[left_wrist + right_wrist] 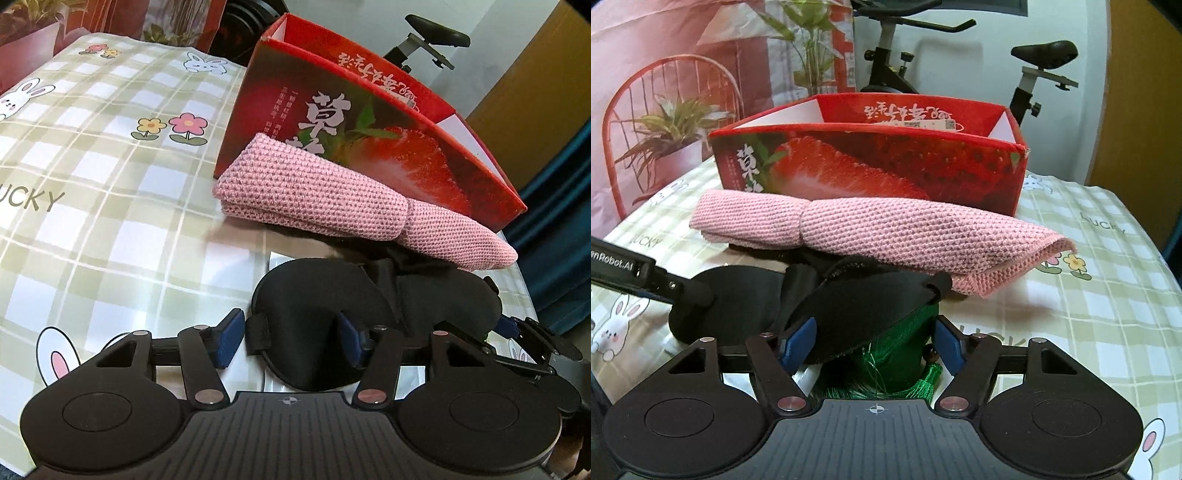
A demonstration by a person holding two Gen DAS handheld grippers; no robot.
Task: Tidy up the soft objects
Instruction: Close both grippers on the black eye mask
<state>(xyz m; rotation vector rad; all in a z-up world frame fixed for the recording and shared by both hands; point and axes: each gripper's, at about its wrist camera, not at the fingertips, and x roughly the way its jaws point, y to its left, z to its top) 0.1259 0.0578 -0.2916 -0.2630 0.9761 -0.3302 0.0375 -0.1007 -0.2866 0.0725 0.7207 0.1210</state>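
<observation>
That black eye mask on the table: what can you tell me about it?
The eye mask is black, soft-looking padded fabric with two rounded eye cups and a strap loop at one end. It lies on the checked tablecloth, partly under the folded pink cloth. The left tongs straddle one cup, the right tongs the other, over something green.

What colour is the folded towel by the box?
Pink, with a knitted weave; the towel shows best in the right wrist view.

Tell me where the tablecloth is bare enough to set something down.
Bare checked tablecloth lies wide to the left of the pink cloth and strawberry box, and to the right of the cloth's corner in the right wrist view. Crowded: in front of the box, where cloth, black eye mask and both grippers meet.
</observation>
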